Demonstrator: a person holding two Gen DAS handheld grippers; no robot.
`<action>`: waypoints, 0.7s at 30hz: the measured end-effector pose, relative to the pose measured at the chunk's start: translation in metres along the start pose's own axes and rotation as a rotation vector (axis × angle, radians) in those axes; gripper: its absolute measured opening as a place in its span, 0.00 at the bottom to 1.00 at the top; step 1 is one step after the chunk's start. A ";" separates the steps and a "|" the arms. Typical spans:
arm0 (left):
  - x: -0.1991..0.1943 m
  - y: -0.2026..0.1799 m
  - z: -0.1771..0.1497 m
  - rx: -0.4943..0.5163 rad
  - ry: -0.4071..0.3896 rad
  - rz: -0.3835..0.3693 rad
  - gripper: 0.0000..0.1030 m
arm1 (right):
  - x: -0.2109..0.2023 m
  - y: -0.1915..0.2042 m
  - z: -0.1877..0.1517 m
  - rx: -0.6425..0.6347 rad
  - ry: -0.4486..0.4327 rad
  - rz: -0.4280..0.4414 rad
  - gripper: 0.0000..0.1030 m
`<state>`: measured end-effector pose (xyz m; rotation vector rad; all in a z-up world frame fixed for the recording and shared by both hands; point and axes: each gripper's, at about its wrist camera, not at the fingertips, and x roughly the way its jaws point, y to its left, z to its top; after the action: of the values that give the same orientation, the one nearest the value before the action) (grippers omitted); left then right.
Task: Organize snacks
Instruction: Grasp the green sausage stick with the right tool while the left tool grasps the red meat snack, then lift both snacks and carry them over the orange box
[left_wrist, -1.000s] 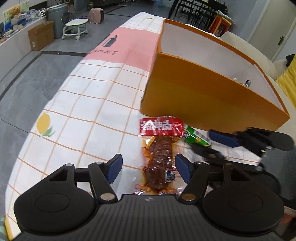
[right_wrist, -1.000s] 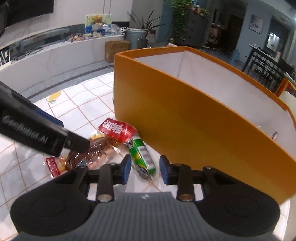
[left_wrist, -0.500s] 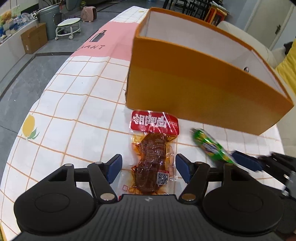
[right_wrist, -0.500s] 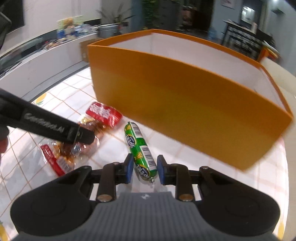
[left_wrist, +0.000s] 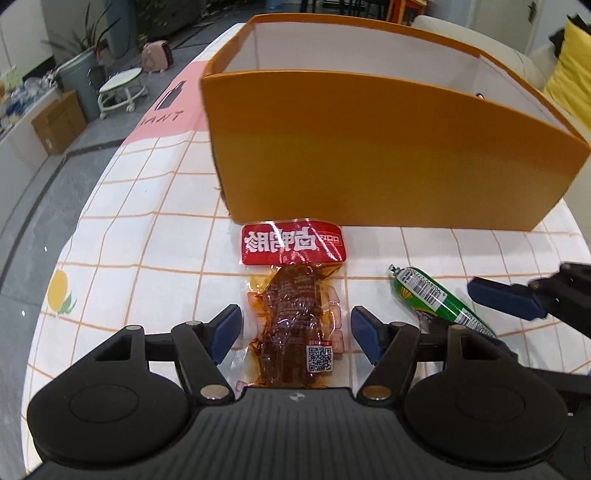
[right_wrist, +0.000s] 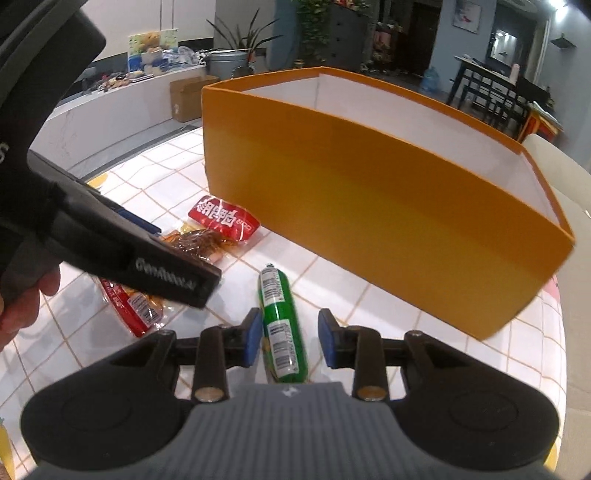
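While the orange box (left_wrist: 369, 155) stands open-topped across the far part of the table (left_wrist: 122, 229), its long near wall rises directly behind both snacks. A clear meat packet (left_wrist: 295, 317) with a red header lies just in front of that wall, header toward the box, long axis running from the box toward the near edge. Beside it, apart from it, lies a green sausage stick (right_wrist: 282, 325), also lengthwise toward the box but slightly slanted.

Spread wide, the left gripper (left_wrist: 295, 332) straddles the packet's lower end with its blue pads clear of the wrapper on both sides. Between the fingers of the right gripper (right_wrist: 290, 341) sits the sausage; its jaws are opening, one pad close against the wrapper, the other with a gap showing.

Only the right wrist view shows the left gripper's black finger crossing over the packet, a hand (right_wrist: 22, 306) behind it, and a second red-edged packet (right_wrist: 133, 310) partly hidden beneath that finger. Only the left wrist view shows the packet's QR label, a lemon print (left_wrist: 61, 291) near the table's left edge and a pink band toward the far end.
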<state>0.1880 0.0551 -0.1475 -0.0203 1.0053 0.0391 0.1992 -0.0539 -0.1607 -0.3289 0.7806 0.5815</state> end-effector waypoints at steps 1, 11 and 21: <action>0.000 -0.001 0.000 0.003 -0.002 -0.003 0.75 | 0.002 -0.001 0.000 0.003 0.004 0.006 0.29; -0.002 -0.006 -0.002 0.017 -0.013 -0.026 0.66 | 0.008 -0.005 0.001 0.125 0.048 0.025 0.20; -0.030 -0.004 -0.004 -0.050 -0.049 -0.088 0.64 | -0.011 -0.013 -0.005 0.274 0.070 0.038 0.19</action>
<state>0.1689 0.0503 -0.1236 -0.1084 0.9538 -0.0157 0.1980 -0.0706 -0.1547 -0.0830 0.9233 0.4929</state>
